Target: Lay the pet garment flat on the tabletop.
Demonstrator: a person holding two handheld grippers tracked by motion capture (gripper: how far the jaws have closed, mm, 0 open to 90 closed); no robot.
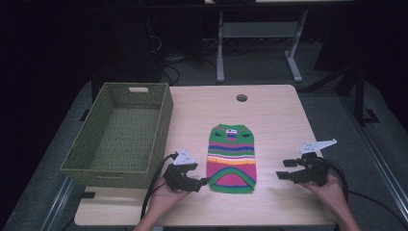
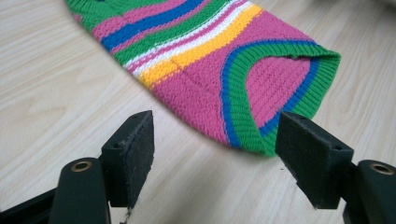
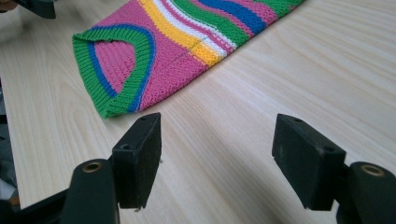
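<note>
The striped knit sweater (image 1: 231,158) lies flat on the table (image 1: 279,115), its green hem nearest the person. The left gripper (image 1: 204,182) sits just beside the hem's near corner, jaws wide and empty (likely lining up a pinch). The right gripper (image 1: 284,169), equally wide and empty, waits farther off the opposite edge. Beyond the left gripper stands a woven basket (image 1: 120,134), probably the sweater's destination.

The sweater (image 2: 210,60) is cut off by the top edge of the left gripper view, and likewise in the right gripper view. Its label, at centre of the high view, is too small to be read.
</note>
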